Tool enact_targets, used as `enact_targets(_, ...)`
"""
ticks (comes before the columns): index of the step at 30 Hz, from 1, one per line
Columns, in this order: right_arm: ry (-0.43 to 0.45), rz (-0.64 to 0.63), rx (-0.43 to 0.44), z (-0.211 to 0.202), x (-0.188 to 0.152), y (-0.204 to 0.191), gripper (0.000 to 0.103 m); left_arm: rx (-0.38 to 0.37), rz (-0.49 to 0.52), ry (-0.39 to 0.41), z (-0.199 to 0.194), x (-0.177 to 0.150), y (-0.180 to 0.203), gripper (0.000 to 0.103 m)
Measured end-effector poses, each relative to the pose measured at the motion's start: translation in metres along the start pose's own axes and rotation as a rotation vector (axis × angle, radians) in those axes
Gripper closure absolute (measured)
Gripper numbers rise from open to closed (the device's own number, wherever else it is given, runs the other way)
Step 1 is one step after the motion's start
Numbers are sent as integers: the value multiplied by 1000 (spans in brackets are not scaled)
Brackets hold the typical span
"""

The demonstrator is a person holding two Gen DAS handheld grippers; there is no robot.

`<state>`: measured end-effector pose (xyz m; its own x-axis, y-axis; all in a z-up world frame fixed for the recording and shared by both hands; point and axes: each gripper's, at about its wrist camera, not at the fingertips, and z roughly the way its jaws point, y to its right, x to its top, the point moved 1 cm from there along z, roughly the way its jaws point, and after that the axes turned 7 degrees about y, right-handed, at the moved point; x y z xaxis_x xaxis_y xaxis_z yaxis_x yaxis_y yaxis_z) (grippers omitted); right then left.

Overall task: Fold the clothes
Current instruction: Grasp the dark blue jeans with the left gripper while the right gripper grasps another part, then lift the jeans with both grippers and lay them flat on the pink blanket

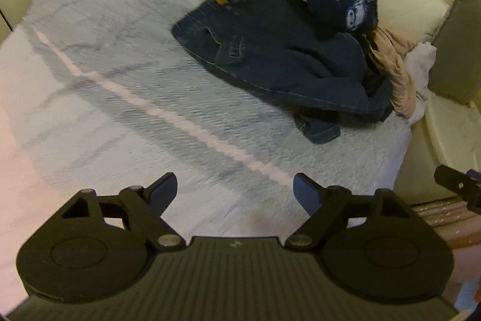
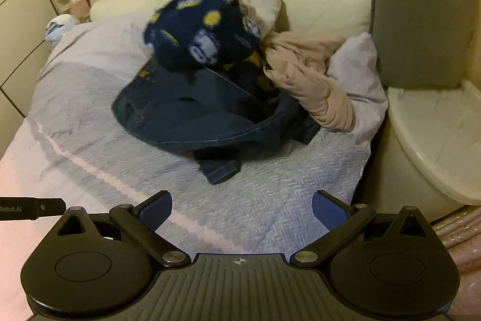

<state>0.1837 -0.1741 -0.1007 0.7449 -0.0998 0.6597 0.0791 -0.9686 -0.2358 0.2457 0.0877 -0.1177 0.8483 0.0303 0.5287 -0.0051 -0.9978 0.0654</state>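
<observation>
Denim on top of the heap: dark jeans [image 1: 270, 56] lying upper right of centre in the left wrist view, long axis slanting from upper left down to lower right, a loose cuff end [image 1: 318, 130] poking toward the bottom of the frame. Above them a navy printed fleece [image 2: 204, 32], to its right a beige garment [image 2: 312, 86], all on the pale bedspread [image 1: 120, 74]. Nothing folded yet, by the look of it. Left gripper [image 1: 234, 191] spread wide, empty, over bare bedspread, jeans up and to the right. Right gripper [image 2: 242, 208] likewise spread and empty, cuff end just above centre in its view and probably nearer this one. Likely first reach: the cuff end.
</observation>
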Motion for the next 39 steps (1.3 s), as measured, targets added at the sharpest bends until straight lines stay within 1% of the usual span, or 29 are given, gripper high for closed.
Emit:
enact_targets(1,-6,10,1,8,3,4,0,-14,-13,-12,12,5,0,25)
enact_targets(4,-27,61,8,35,13,18,0,-55,-99,-49,49,19,-8,26)
enact_targets(7,-38,179,41,61,20,35,0,-84,-187,-67,81,30,-19,27)
enact_targets(11,-55,478,107,94,20,67,0,-115,-279,-76,119,43,-32,27)
enact_targets(13,-69,629,121,111,18,83,0,-134,-331,-77,138,47,-39,27)
enact_targets(17,-78,905,154,144,13,104,0,-154,-480,-59,178,58,-63,27)
enact_targets(20,-76,1019,174,166,7,111,0,-153,-620,-22,206,68,-82,29)
enact_targets(23,-78,1068,175,181,2,109,0,-163,-724,5,234,76,-93,29)
enact_targets(28,-84,1123,181,202,0,107,1,-203,-887,5,284,78,-102,29)
enact_targets(29,-80,1128,182,205,1,106,11,-211,-921,5,291,77,-104,30)
enact_targets(30,-77,1127,199,207,2,105,21,-233,-955,12,297,76,-106,42)
enact_targets(31,-83,1126,206,209,4,104,41,-264,-981,18,300,75,-106,71)
enact_targets(32,-88,1127,204,210,4,104,56,-291,-996,20,302,75,-106,80)
enact_targets(33,-92,1129,202,210,5,104,63,-310,-1002,26,302,76,-105,92)
enact_targets(34,-95,1128,198,209,6,104,73,-311,-980,48,296,78,-103,95)
enact_targets(35,-90,1113,191,205,8,103,87,-307,-943,80,286,82,-101,95)
enact_targets(37,-65,1071,158,195,13,100,89,-300,-854,144,262,90,-95,96)
enact_targets(39,-34,986,165,178,22,92,91,-302,-768,218,230,98,-90,97)
